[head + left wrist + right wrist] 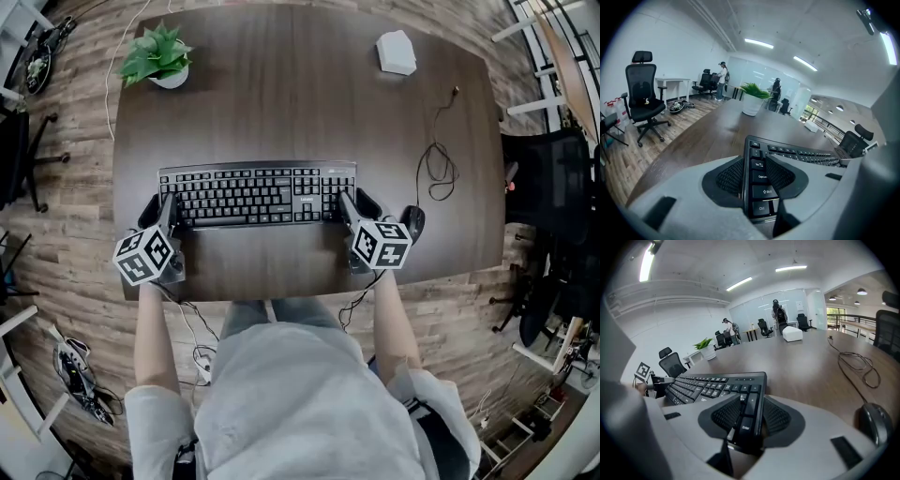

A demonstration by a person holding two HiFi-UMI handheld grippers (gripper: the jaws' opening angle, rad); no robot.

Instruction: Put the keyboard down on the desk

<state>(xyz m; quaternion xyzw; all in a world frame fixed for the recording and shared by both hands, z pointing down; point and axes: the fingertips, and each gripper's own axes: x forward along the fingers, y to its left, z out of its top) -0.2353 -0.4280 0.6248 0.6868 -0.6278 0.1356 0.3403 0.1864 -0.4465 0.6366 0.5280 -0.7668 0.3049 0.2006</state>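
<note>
The person stands at the near edge of the bench (300, 94) with the keyboard (258, 194) held between the two tools, one at each short end. The left tongs (169, 204) pinch the left end, and in the left gripper view the ribbed pads sit either side of the column of keys from Tab down to Ctrl. The right tongs (345, 202) pinch the right end, biting over the number pad by the Enter key (the right gripper view shows this plainly). Neither pair is spread; both are pressed onto the keyboard.

The keyboard lies level and square to the person, over the near middle of the bench, keys up. A dark band runs along its front edge in the head view. I can't say for sure whether that is shadow from a small gap or just the keyboard's own lip, so it may be resting on the wood or hanging just above it.

The spot is free of clutter. The mouse (412, 221) sits just beside the right tongs, the loose cable (438, 159) lies further back on that side, and the plant (157, 56) and the white box (396, 52) are well apart at the far corners.

By my reckoning the carrying is done and the placing is nearly so. What's left is to settle it flat if it isn't already, then open both tongs and draw them away sideways without dragging the keyboard or knocking the mouse.
</note>
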